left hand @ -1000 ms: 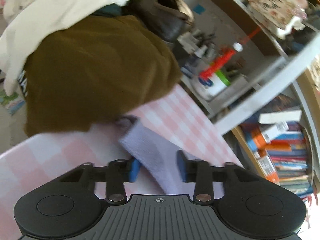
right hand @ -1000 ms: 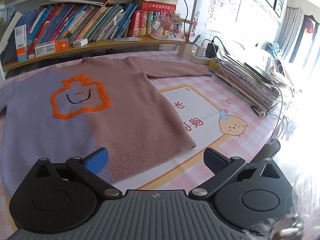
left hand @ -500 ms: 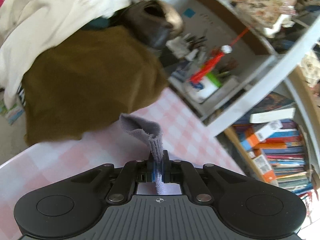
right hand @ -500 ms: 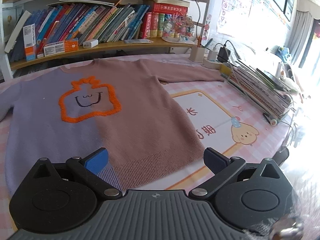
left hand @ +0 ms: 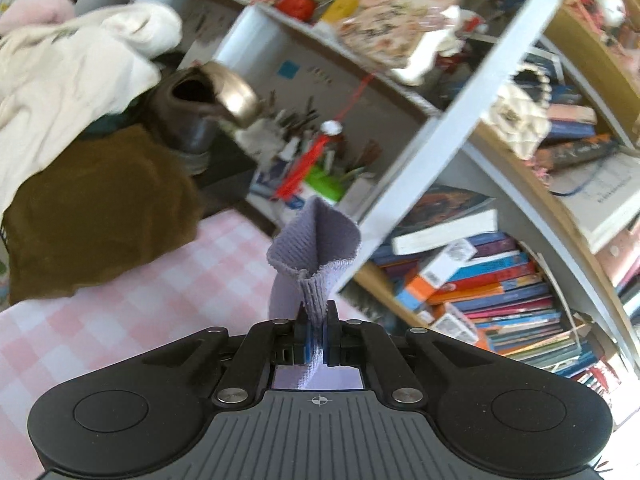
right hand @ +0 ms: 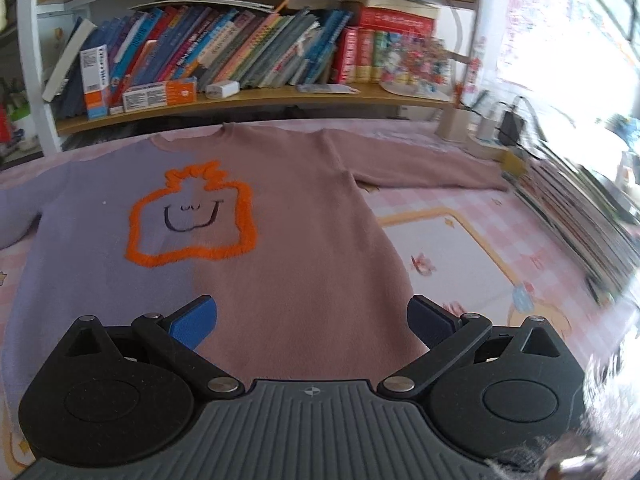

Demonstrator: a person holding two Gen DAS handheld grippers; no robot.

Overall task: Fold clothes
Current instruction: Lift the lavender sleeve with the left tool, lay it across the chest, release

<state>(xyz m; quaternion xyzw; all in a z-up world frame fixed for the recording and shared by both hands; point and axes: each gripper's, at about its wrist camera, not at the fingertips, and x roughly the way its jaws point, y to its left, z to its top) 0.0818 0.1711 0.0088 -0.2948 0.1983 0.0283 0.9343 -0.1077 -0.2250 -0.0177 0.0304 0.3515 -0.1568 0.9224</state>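
Observation:
A sweater point(right hand: 288, 248), half lavender and half dusty pink with an orange outlined face, lies flat on the pink checked tablecloth point(right hand: 452, 204). My right gripper point(right hand: 312, 320) hovers open over its lower hem, fingers spread wide with nothing between them. In the left wrist view my left gripper point(left hand: 317, 320) is shut on the ribbed lavender sleeve cuff point(left hand: 316, 240), which is lifted off the table and flares open above the jaws. The pink sleeve point(right hand: 424, 168) stretches out to the right.
A brown garment point(left hand: 100, 216) and a cream one point(left hand: 68, 76) are piled at the table's left end beside a brown boot point(left hand: 200, 108). Bookshelves point(right hand: 240, 60) run along the far edge. A stack of books point(right hand: 580, 208) and a pen holder point(right hand: 456, 128) sit at the right.
My left gripper closed on the lavender cuff and raised it off the table, tilting up toward the shelves. My right gripper moved forward over the sweater's hem, staying open.

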